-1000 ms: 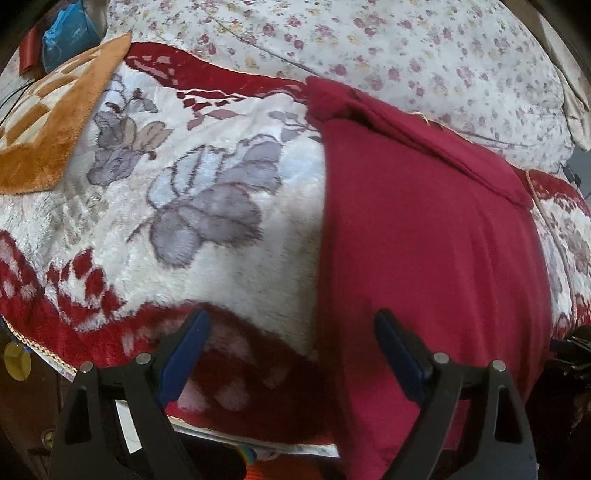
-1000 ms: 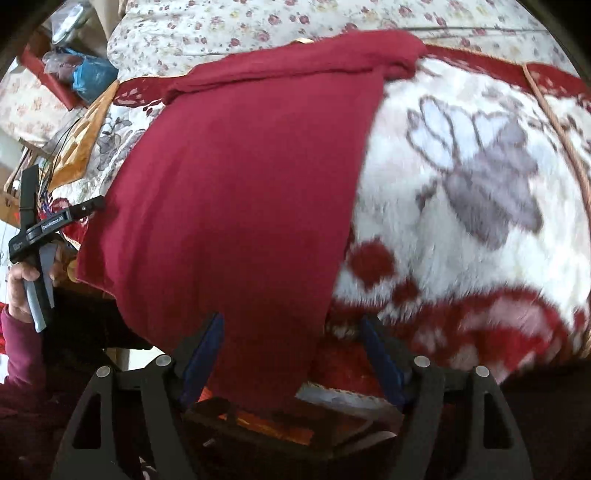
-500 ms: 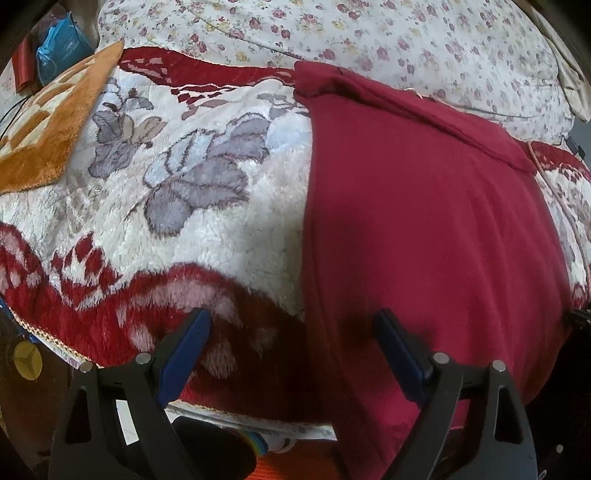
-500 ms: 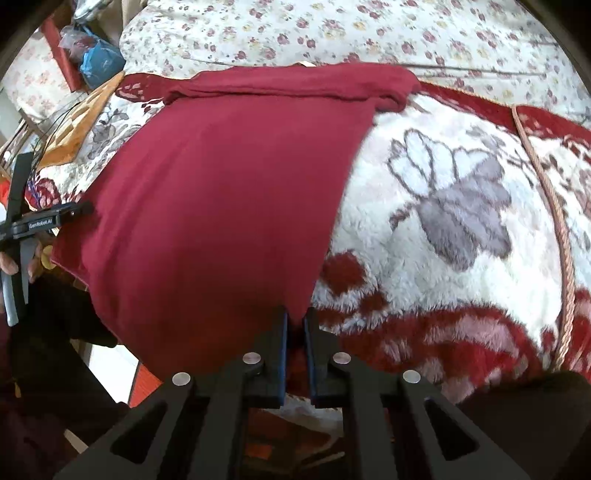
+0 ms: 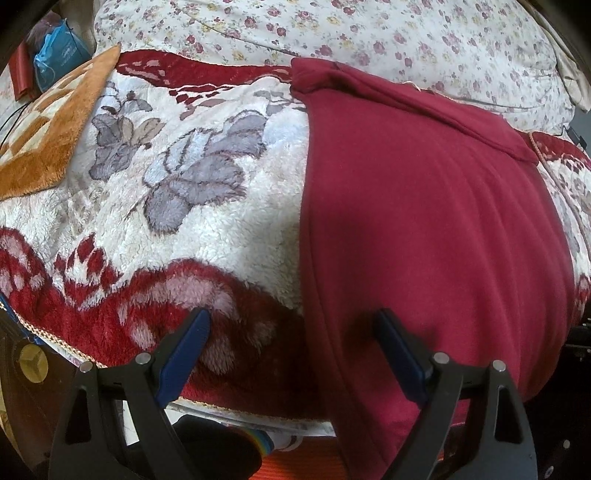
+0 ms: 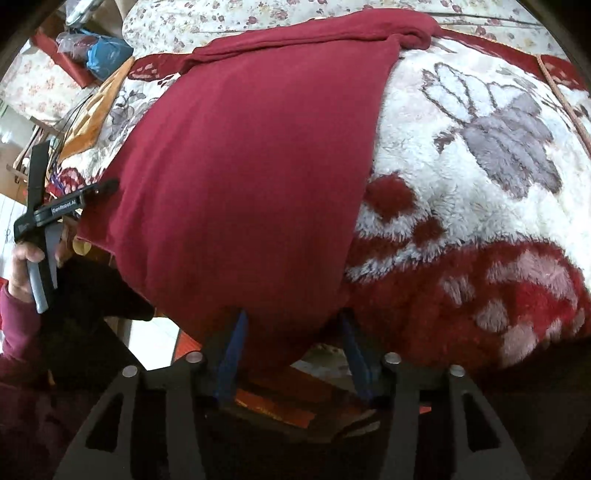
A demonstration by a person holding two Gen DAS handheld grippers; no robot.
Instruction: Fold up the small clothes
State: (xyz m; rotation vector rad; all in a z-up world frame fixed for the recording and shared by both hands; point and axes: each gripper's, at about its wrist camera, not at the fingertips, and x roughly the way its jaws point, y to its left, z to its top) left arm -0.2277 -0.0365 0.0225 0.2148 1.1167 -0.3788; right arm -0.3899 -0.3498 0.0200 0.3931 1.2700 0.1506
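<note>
A dark red garment (image 5: 424,221) lies spread flat on a plush floral blanket (image 5: 184,206), its near hem hanging over the bed's front edge. My left gripper (image 5: 291,350) is open, straddling the garment's left edge near the hem, not holding it. In the right wrist view the garment (image 6: 258,166) fills the middle. My right gripper (image 6: 291,347) is partly open with the near right corner of the hem hanging between its blue fingers (image 6: 232,350). The left gripper also shows in the right wrist view (image 6: 48,218), in the person's hand.
An orange plush mat (image 5: 48,136) lies at the left on the blanket. A flowered quilt (image 5: 369,33) lies behind the garment. A blue bag (image 5: 55,55) sits at the far left. A rope-like trim (image 6: 565,99) runs along the blanket's right side.
My right gripper closed on the hem corner half a second ago and has now opened partway. My left gripper stayed open and moved slightly forward over the hem.
</note>
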